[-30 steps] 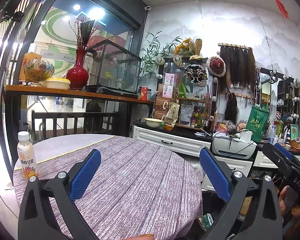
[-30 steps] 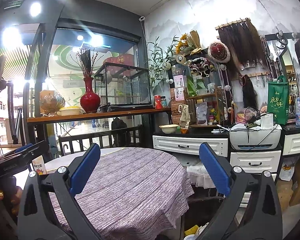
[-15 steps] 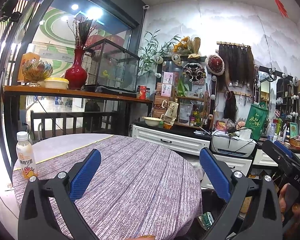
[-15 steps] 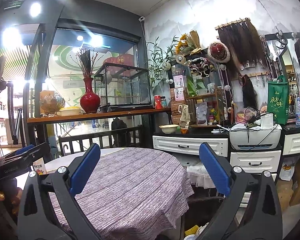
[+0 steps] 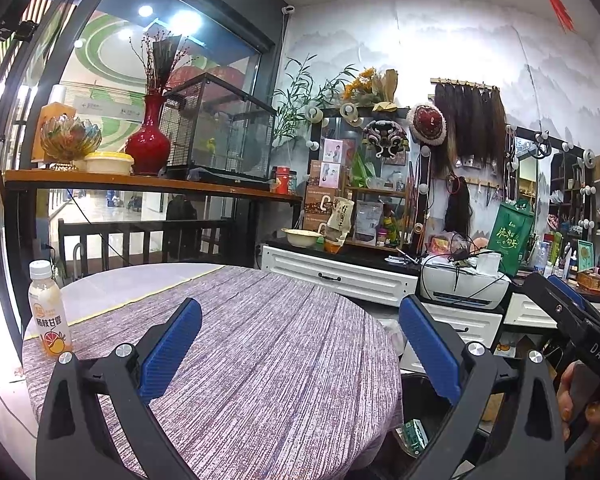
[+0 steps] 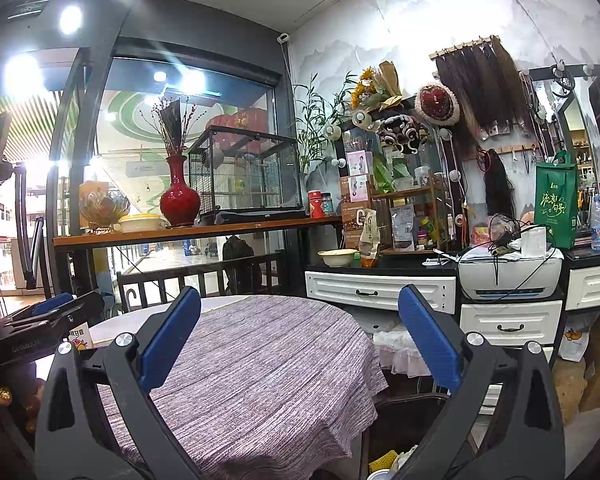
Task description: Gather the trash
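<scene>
Left wrist view: a cluttered shop room, a glass front and a shelf with a red vase [image 5: 148,142] at the back, white drawers [image 5: 335,278] along the wall; in front a round table [image 5: 260,344] under a striped grey-purple cloth, bare of litter except one thing. That is the bottle [image 5: 48,314], upright at the table's far left edge, its long axis vertical, cap on, orange label facing the camera; it stands left of and beyond the left finger, well outside the gap. The left gripper [image 5: 300,344] hangs over the near table with its blue pads spread wide and nothing between them; the bin [image 5: 419,408], dark, sits below the table's right edge with a green scrap in it. The other tool shows at far right, held in a hand [image 5: 583,404].

Right wrist view: the same room seen from further right; the right gripper [image 6: 300,340] is likewise spread and empty, over the table's right side above the bin [image 6: 403,428]; the bottle [image 6: 79,338] is mostly hidden behind the left tool. By my reading the left gripper is the nearer, and must swing left and forward to straddle the bottle's sides.
</scene>
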Demonstrator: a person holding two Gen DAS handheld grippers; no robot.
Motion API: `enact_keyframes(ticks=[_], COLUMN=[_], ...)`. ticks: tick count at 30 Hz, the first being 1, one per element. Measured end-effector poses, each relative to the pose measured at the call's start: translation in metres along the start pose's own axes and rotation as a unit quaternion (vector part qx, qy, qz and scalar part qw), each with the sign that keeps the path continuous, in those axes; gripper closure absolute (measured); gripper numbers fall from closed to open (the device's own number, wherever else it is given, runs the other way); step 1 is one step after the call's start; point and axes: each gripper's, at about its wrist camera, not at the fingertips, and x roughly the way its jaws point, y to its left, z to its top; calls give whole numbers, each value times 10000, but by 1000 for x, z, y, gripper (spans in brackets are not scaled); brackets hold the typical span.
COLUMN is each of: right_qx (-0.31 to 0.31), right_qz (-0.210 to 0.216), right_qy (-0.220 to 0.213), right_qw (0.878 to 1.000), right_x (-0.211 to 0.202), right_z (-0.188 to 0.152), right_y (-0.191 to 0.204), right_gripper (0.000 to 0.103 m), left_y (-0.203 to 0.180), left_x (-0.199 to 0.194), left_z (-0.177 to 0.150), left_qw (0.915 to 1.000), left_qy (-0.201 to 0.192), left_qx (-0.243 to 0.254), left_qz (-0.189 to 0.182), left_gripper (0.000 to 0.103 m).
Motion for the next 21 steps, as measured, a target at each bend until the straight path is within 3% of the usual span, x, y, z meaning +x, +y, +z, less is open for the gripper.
enact_keyframes(ticks=[21], right_qx=[2], right_qz=[11], right_qy=[5], right_qw=[10000], right_x=[1], right_z=[-2], right_y=[0], right_gripper=[6], left_y=[-1], left_x=[1], left_z=[-4], left_qw=[9999], left_qy=[88], left_qx=[15], left_qz=[-49], left_gripper=[5])
